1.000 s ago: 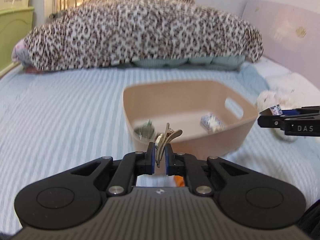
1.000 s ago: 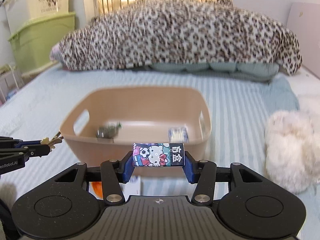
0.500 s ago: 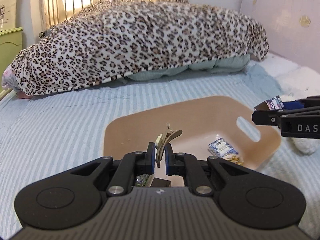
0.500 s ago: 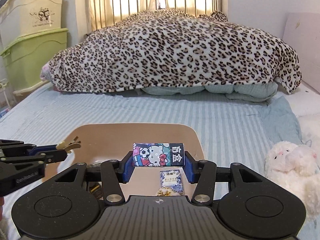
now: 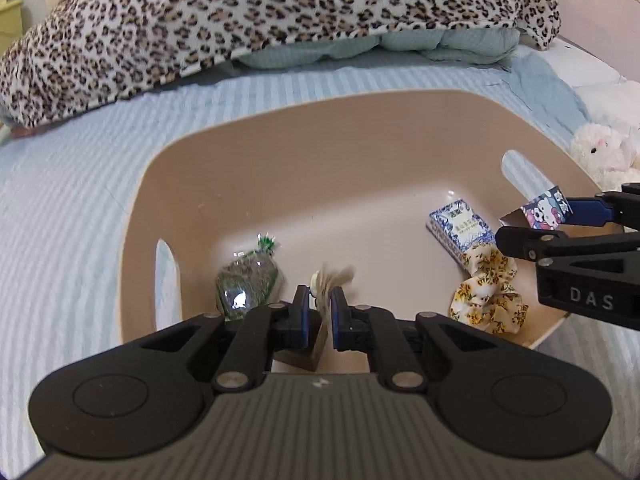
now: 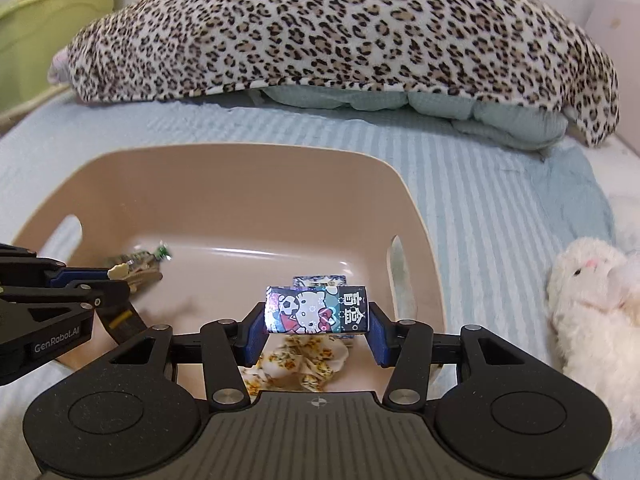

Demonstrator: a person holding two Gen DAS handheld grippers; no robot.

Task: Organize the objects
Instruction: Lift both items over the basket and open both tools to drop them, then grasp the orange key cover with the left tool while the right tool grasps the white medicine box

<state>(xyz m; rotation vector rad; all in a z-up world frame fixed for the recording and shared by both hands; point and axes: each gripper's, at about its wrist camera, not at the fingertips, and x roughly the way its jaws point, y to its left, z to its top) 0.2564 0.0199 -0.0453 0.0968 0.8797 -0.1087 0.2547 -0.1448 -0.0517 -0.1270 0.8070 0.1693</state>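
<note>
A tan plastic basket [image 5: 360,116] [image 6: 240,168] sits on the striped bed. My left gripper [image 5: 320,312] is shut on a gold hair clip [image 5: 330,280] and holds it over the basket's near left side; it also shows in the right wrist view [image 6: 116,276]. My right gripper [image 6: 318,328] is shut on a small Hello Kitty box [image 6: 316,309] above the basket's near right side; the box also shows in the left wrist view [image 5: 546,208]. Inside the basket lie a green wrapped packet [image 5: 248,284], a blue-and-white tissue pack [image 5: 460,228] and a yellow floral scrunchie [image 5: 488,300] [image 6: 300,364].
A leopard-print blanket [image 6: 340,28] over pale green bedding lies across the far side of the bed. A white plush toy [image 6: 592,304] [image 5: 600,152] sits right of the basket. Green storage boxes [image 6: 40,28] stand at the far left. A dark small object [image 5: 304,354] lies under my left fingers.
Both grippers moved forward and tilted down, from in front of the basket to over its inside. Each still holds its object. The scrunchie has come into view.
</note>
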